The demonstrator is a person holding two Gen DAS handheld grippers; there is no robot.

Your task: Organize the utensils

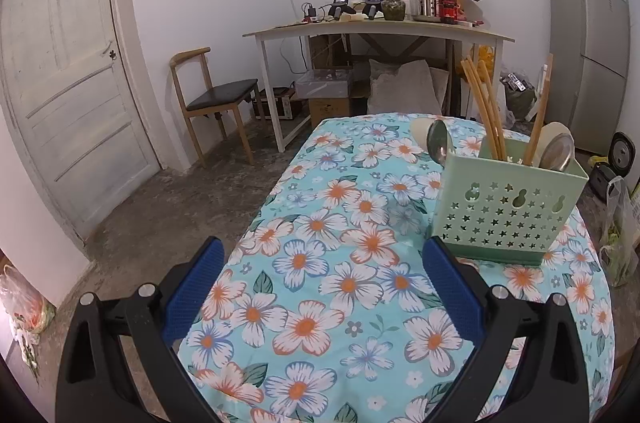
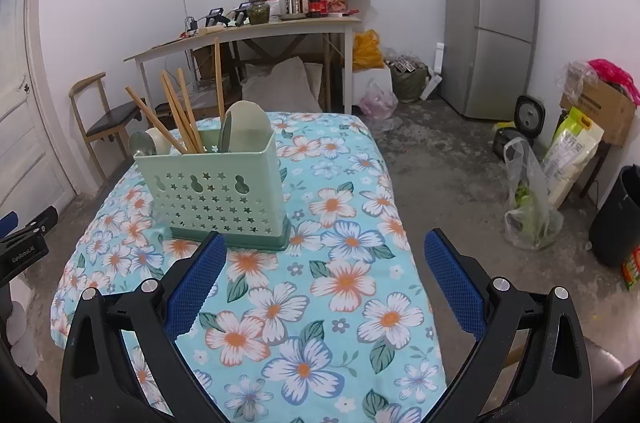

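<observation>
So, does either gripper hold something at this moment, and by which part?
Nothing is held. The left gripper and the right gripper are both open above the floral tablecloth; the utensils stand in the pale green perforated plastic holder.

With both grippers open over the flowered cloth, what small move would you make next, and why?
Probably none beyond easing both back. The chopsticks and spoons already stand in the green holder, and no loose utensil shows on the tablecloth. The left gripper and right gripper are open and hold nothing.
</observation>
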